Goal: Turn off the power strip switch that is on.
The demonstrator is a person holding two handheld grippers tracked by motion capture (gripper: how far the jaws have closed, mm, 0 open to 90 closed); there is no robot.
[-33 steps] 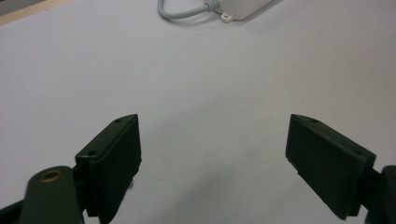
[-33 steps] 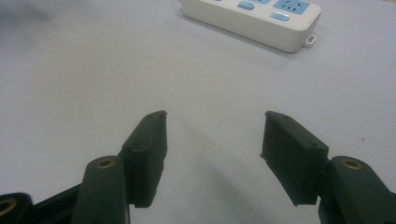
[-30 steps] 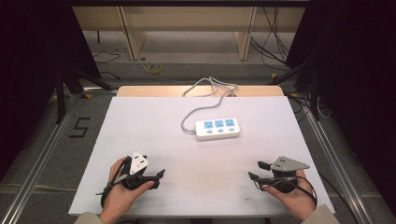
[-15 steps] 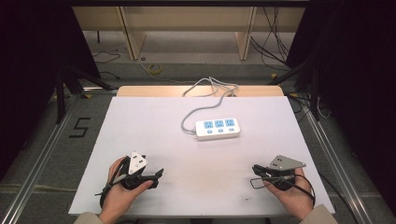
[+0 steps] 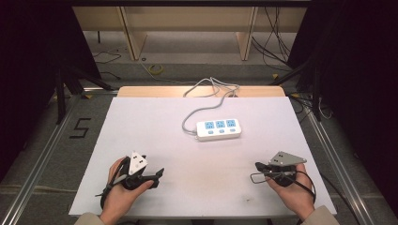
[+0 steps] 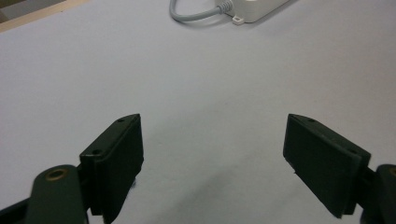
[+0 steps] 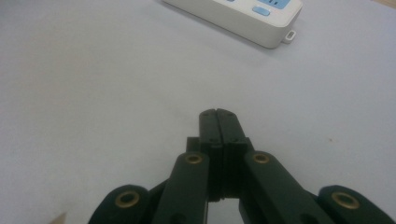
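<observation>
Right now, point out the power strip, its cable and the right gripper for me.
power strip (image 5: 218, 129): high view, middle of its white top.
cable (image 5: 199, 114): high view, grey run behind the strip.
right gripper (image 7: 218, 115): right gripper view, tips of its closed jaws.

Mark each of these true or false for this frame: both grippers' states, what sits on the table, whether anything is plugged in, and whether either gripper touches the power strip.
1. The left gripper is open with nothing between its fingers. True.
2. The right gripper is open wide. False: its fingers are pressed together, holding nothing.
3. A white power strip with three blue sockets lies on the white table. True.
4. A plug sits in one of the sockets. False: all three look unoccupied.
5. The right gripper touches the power strip. False: it is apart from it, near the table's front edge.
6. The strip's cord runs off the far edge. True.
</observation>
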